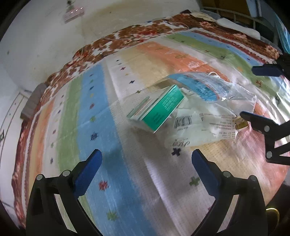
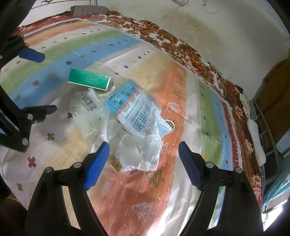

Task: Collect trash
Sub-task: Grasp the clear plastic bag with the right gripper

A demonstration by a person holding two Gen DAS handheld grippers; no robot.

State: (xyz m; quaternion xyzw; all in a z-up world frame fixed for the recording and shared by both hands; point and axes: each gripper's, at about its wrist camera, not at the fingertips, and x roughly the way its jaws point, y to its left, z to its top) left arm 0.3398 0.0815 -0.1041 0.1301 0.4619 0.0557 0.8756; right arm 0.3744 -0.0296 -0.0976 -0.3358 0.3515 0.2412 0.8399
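A pile of trash lies on a striped mat. It holds a green box (image 1: 161, 107) (image 2: 89, 79), a blue printed plastic packet (image 1: 201, 87) (image 2: 134, 107), a white printed bag with a barcode (image 1: 201, 127) (image 2: 88, 109) and a clear crumpled wrapper (image 2: 141, 152). My left gripper (image 1: 146, 163) is open and empty, just short of the pile. It also shows in the right wrist view (image 2: 39, 81). My right gripper (image 2: 144, 156) is open, with the clear wrapper between its fingers but not gripped. It shows at the right in the left wrist view (image 1: 253, 92).
The colourful striped mat (image 1: 94, 101) (image 2: 181, 101) covers a floral red-brown blanket (image 1: 137, 34) (image 2: 195, 58) next to a stained white wall (image 1: 45, 36). A grey folded cloth (image 2: 88, 10) lies at the mat's far edge. A small brass-coloured object (image 1: 241, 123) sits under the white bag.
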